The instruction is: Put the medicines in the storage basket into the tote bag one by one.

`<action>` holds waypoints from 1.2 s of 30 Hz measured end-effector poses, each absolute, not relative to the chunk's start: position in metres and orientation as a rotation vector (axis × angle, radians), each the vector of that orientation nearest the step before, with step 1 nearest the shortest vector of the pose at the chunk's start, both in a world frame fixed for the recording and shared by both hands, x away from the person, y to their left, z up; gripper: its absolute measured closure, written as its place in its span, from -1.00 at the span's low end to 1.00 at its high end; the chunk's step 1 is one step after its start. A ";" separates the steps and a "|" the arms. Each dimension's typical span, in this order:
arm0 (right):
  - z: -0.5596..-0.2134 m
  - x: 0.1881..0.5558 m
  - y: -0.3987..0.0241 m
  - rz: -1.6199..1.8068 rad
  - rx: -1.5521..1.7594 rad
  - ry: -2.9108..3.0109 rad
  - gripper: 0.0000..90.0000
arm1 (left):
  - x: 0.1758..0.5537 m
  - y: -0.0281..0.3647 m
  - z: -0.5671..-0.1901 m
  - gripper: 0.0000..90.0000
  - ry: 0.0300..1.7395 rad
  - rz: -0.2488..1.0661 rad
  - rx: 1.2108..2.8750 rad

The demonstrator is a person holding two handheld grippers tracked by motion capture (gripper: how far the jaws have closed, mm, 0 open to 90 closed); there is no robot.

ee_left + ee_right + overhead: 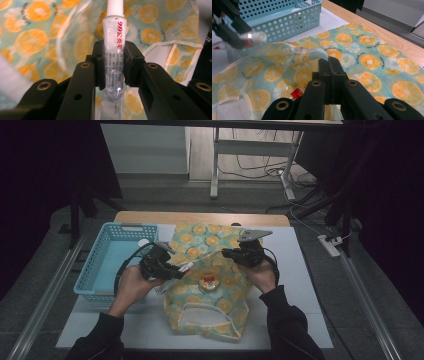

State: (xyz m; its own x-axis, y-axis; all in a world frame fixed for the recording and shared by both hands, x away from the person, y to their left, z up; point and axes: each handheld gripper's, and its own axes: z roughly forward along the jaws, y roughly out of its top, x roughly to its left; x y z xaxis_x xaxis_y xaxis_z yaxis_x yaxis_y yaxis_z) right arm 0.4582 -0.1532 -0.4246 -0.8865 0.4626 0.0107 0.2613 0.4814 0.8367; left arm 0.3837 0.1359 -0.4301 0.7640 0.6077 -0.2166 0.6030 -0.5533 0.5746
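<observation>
Insertion step: left gripper (pixel 112 67) clamps the tube (pixel 113 62) beside the bag (pixel 220 285) mouth. Right gripper (pixel 331 72), pinched on the rim (pixel 312 51), holds it raised. Advance the tube cap-first through the gap, then release well inside, clear of the basket (pixel 112 257).

Red print "999" followed by Chinese characters, running lengthwise along a white tube (pixel 114 57), just above the left gripper's (pixel 113 66) jaws; smaller grey print lower down, between the pads, too fine to read. Tiny dark lettering beside the fruit slices on a patterned bag (pixel 372 50), past the right gripper's (pixel 331 65) jaws, illegible. Red label on a packet (pixel 295 93) left of those jaws, unreadable
</observation>
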 end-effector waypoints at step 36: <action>-0.428 0.459 -0.151 1.365 0.656 2.503 1.00 | 0.445 0.069 -0.478 0.62 0.922 0.096 2.403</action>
